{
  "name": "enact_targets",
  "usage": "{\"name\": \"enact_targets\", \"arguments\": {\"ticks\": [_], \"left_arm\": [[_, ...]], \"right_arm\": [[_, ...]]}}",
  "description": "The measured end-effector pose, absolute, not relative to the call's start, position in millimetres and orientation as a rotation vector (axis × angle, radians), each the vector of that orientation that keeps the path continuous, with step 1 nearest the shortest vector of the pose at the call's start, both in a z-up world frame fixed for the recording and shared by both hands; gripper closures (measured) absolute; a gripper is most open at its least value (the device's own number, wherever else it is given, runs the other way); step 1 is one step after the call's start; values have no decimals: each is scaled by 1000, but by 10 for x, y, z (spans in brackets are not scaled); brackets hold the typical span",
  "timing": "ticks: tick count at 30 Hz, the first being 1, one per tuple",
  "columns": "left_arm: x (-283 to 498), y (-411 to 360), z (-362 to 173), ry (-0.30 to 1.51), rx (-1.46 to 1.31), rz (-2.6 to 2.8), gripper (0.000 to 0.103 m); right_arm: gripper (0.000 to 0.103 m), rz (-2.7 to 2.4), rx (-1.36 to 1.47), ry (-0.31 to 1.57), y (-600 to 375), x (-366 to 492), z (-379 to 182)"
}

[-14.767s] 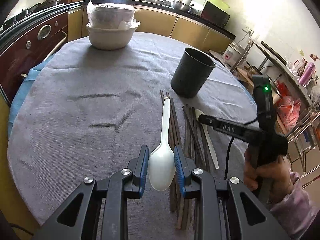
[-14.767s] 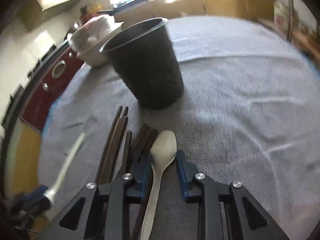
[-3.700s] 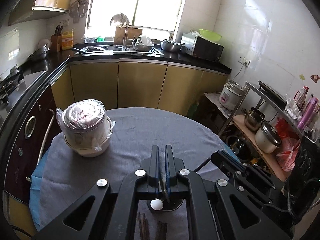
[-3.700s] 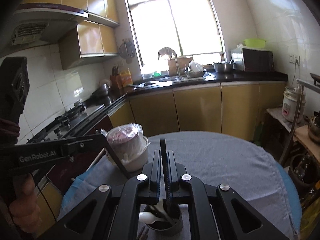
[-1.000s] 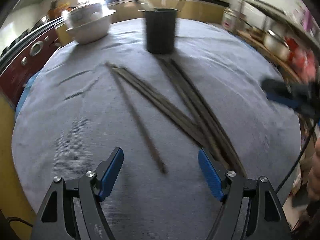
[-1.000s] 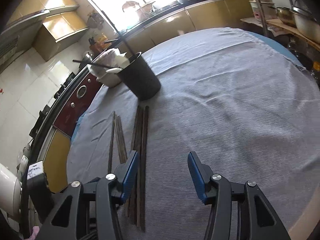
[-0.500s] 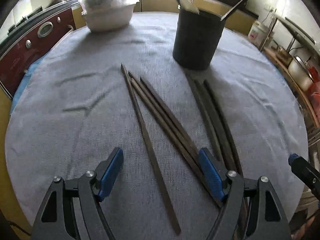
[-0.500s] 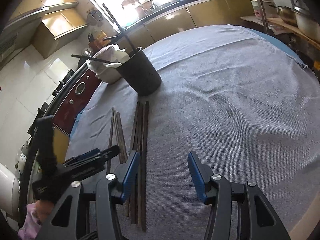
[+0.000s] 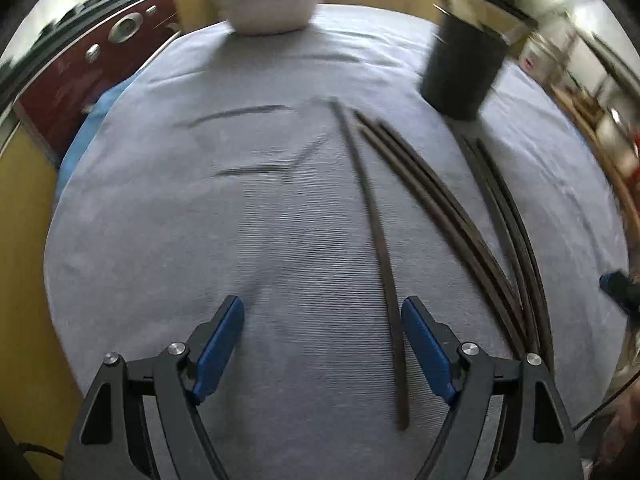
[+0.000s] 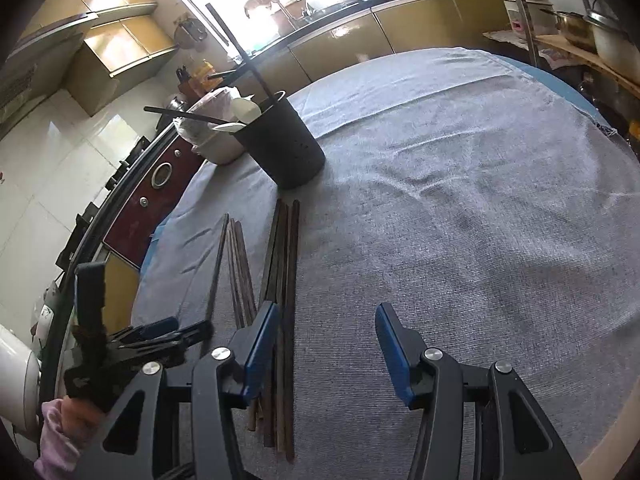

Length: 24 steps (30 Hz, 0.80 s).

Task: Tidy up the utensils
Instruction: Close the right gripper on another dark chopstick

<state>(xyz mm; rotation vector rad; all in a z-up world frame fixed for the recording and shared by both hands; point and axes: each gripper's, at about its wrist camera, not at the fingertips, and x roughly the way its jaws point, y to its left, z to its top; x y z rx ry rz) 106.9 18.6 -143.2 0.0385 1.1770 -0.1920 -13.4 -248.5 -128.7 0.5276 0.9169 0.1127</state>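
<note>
Several dark wooden chopsticks (image 9: 452,208) lie on the grey tablecloth (image 9: 200,220); they also show in the right wrist view (image 10: 280,272). A black utensil holder (image 9: 460,68) stands beyond them; in the right wrist view the holder (image 10: 288,148) contains two white spoons (image 10: 244,114) and chopsticks. My left gripper (image 9: 322,344) is open and empty, low over the cloth, with one single chopstick (image 9: 384,256) just inside its right finger. My right gripper (image 10: 326,344) is open and empty beside the near ends of the chopsticks. The left gripper also shows in the right wrist view (image 10: 160,332).
A white bowl with a wrapped pot (image 9: 268,4) sits at the table's far side. A dark red oven front (image 9: 80,68) and yellow cabinets (image 10: 420,20) ring the table. Shelves with pots (image 10: 580,36) stand at the right.
My left gripper has moved lower and to the left, so the single chopstick now lies by its right finger. The right gripper has barely moved. Both stay open.
</note>
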Motion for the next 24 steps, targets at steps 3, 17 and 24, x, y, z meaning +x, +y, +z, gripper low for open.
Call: {"name": "enact_targets", "arguments": {"ticks": [3, 17, 24], "left_arm": [[1107, 295, -1382, 1156, -7, -185, 21], [1130, 301, -1315, 1147, -20, -196, 21], [1262, 391, -1292, 1154, -36, -196, 21]], "right_arm": [[53, 147, 505, 921, -2421, -78, -1269], [78, 194, 309, 1047, -1986, 933, -1421], [88, 143, 208, 1109, -1799, 1148, -1597]]}}
